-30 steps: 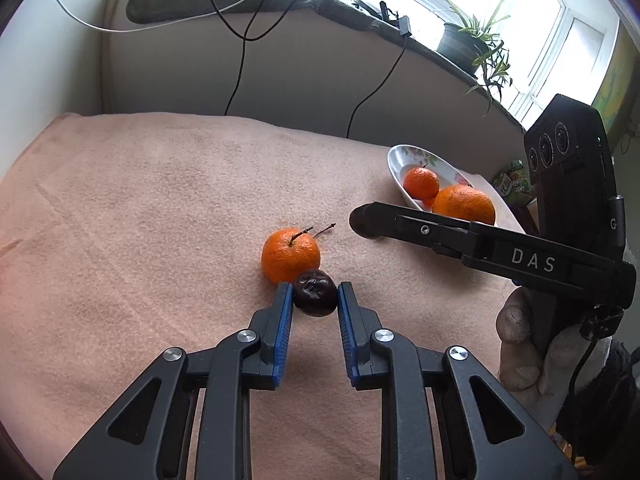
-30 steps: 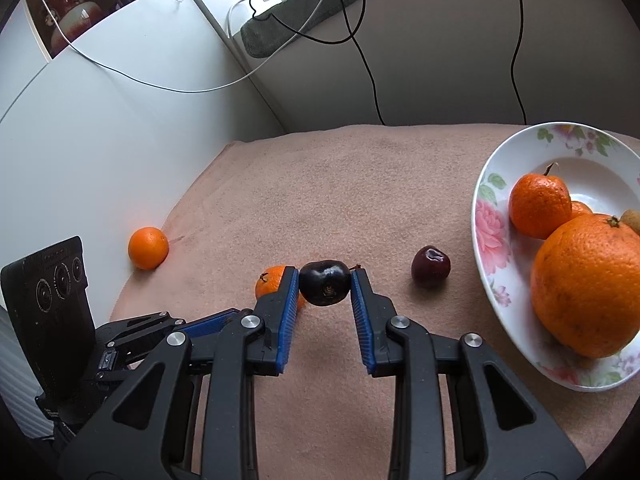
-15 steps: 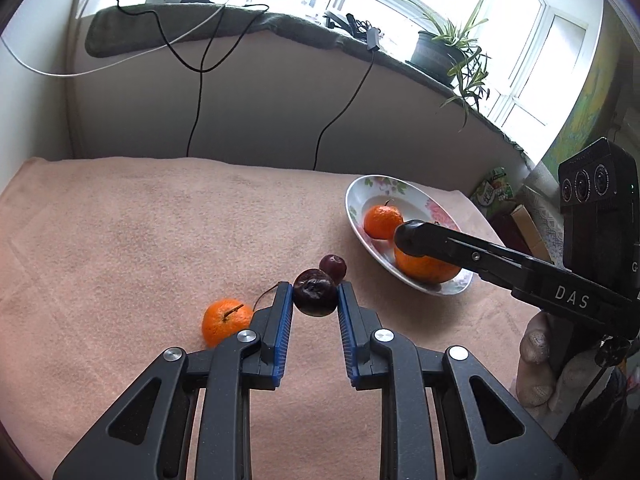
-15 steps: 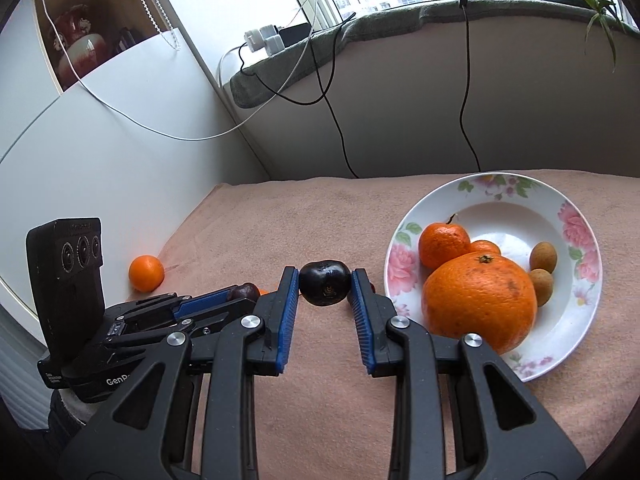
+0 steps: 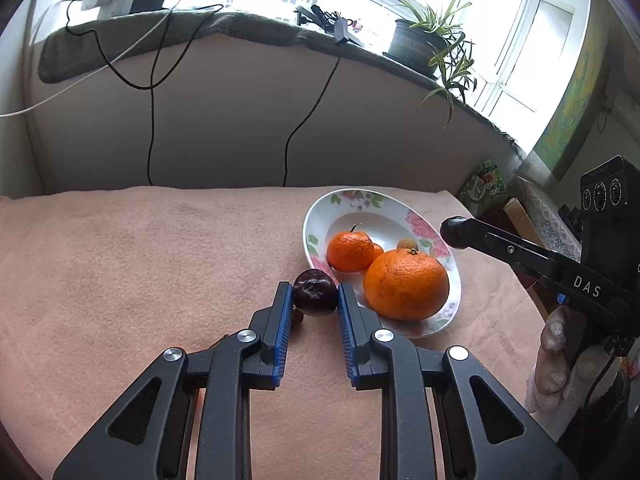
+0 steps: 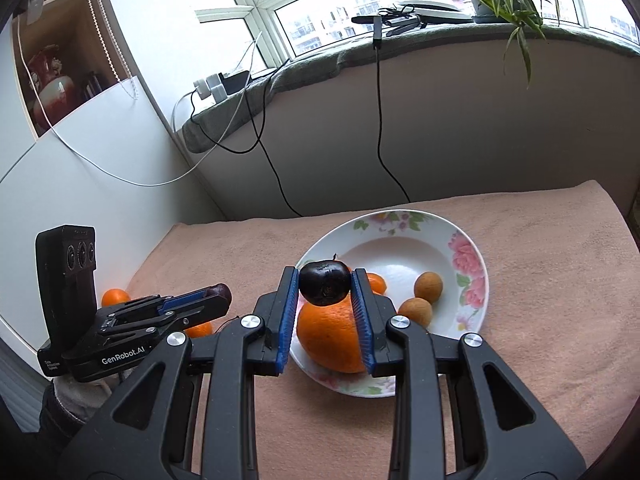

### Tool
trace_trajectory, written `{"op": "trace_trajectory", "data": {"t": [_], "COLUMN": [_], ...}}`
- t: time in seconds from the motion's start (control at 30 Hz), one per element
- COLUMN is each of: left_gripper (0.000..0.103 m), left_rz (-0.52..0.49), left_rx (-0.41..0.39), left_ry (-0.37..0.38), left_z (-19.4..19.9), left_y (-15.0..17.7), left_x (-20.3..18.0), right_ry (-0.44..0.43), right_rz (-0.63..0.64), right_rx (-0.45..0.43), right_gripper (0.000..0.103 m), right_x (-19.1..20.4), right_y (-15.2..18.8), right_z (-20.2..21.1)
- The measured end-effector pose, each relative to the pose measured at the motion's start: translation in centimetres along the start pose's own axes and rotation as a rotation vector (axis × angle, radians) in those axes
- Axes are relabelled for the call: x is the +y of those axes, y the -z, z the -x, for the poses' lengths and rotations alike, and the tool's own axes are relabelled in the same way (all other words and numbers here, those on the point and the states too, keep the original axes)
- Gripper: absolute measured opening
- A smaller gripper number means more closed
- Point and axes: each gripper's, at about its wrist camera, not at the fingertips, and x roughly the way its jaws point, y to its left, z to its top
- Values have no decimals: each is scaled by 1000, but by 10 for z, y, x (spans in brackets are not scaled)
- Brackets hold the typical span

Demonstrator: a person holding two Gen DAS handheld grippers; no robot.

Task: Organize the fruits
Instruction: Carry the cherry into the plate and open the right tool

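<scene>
My left gripper [image 5: 314, 298] is shut on a dark plum [image 5: 315, 291] and holds it just left of the flowered white plate [image 5: 316, 216]. My right gripper [image 6: 325, 285] is shut on another dark plum [image 6: 325, 283] and holds it above the plate [image 6: 460, 240], over the big orange [image 6: 330, 340]. The plate holds the big orange [image 5: 406, 286], a mandarin [image 5: 350, 251] and small brown fruits [image 6: 428, 286]. The right gripper also shows in the left wrist view [image 5: 456, 232], over the plate's right rim. The left gripper also shows in the right wrist view [image 6: 218, 292], left of the plate.
Two mandarins lie on the pink cloth [image 6: 560, 280]: one at the far left near the wall [image 6: 115, 297], one partly hidden behind the left gripper [image 6: 200, 329]. Cables hang down the wall behind the table [image 5: 150, 140]. A potted plant [image 5: 420, 42] stands on the sill.
Both grippers have moved toward the plate with their plums. The right one now hangs over the plate; the left one has come up to the plate's left rim.
</scene>
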Motion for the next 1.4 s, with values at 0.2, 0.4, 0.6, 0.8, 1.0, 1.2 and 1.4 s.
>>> {"op": "trace_trajectory", "data": {"t": [0.2, 0.4, 0.6, 0.8, 1.0, 1.2, 1.4], "left_gripper": [21, 21, 21, 21, 21, 21, 21], "left_rz": [-13, -32, -54, -80, -95, -95, -96], "left_rx": [12, 20, 33, 49, 57, 57, 53], "left_ry": [10, 19, 24, 29, 38, 47, 54], "left_z": [-17, -32, -47, -59, -67, -69, -68], "left_y": [-10, -22, -34, -41, -45, -46, -47], "left_x": [-9, -18, -27, -37, -43, -46, -48], "right_ry": [38, 68, 82, 93, 99, 111, 112], "right_rz": [-30, -63, -84, -92, -84, -78, -77], "right_rx": [-5, 6, 23, 39, 51, 55, 58], "right_gripper": [28, 28, 28, 28, 28, 28, 28], "right_x": [-26, -49, -63, -69, -70, -68, -68], "right_y": [-4, -6, -8, -7, -6, -5, -5], "right_z": [0, -7, -16, -24, -30, -33, -33]}}
